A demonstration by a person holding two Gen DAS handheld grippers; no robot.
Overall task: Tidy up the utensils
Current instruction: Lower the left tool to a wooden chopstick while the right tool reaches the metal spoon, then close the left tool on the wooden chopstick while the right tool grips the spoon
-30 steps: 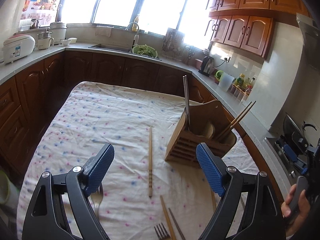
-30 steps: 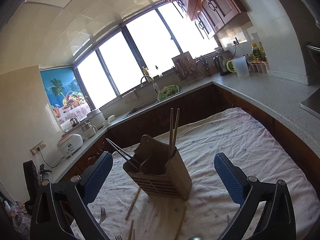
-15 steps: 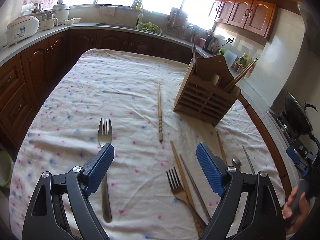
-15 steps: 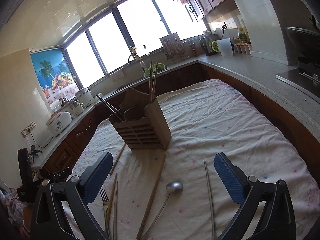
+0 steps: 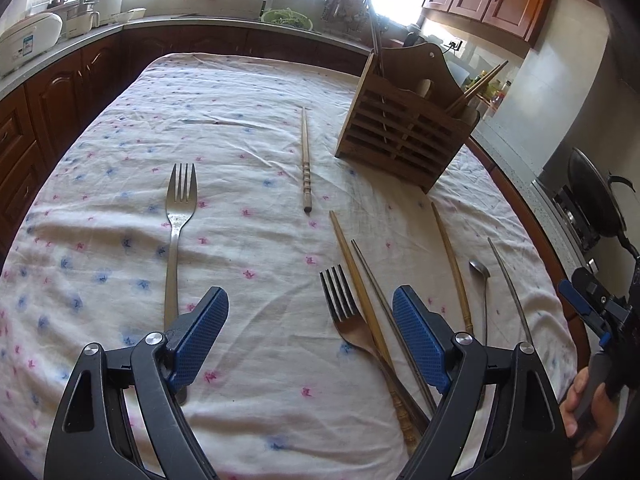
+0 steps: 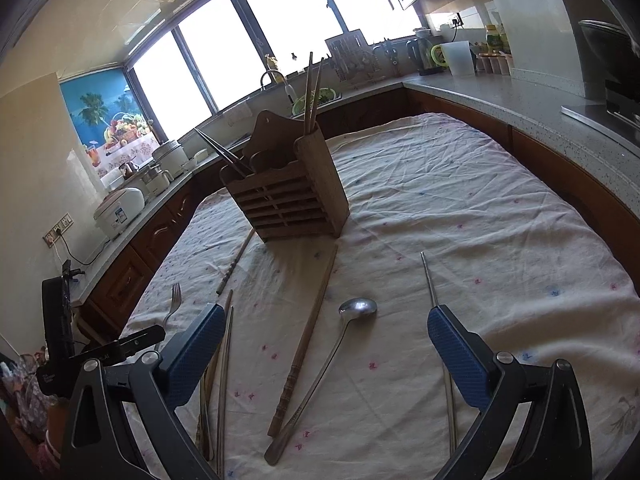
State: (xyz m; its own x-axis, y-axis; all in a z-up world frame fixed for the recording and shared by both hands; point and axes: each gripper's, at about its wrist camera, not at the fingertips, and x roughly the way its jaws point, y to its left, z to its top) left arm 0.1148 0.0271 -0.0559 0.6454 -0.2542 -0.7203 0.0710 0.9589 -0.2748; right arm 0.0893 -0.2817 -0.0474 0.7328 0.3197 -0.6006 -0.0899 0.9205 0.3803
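Observation:
A wooden utensil holder [image 5: 404,132] [image 6: 288,196] stands on the floral tablecloth [image 5: 240,152] with chopsticks upright in it. Loose on the cloth lie a metal fork [image 5: 176,232], a wooden chopstick [image 5: 306,160], a second fork [image 5: 348,320] beside a wooden and a metal chopstick, another wooden chopstick [image 6: 308,340], a metal spoon [image 6: 324,368] and a metal chopstick [image 6: 436,328]. My left gripper [image 5: 310,336] is open and empty above the near cloth, between the two forks. My right gripper [image 6: 322,352] is open and empty over the spoon and chopstick.
Dark wooden cabinets and a grey counter [image 6: 520,92] wrap around the table. A rice cooker [image 5: 28,40], sink and kettle sit on the counter. A stove with a pan [image 5: 592,204] is at the right. The right gripper and hand show at the left view's edge [image 5: 600,320].
Both grippers have tilted down and drawn back toward the near table edge, so the loose forks, chopsticks and spoon now lie in view. Both stay open.

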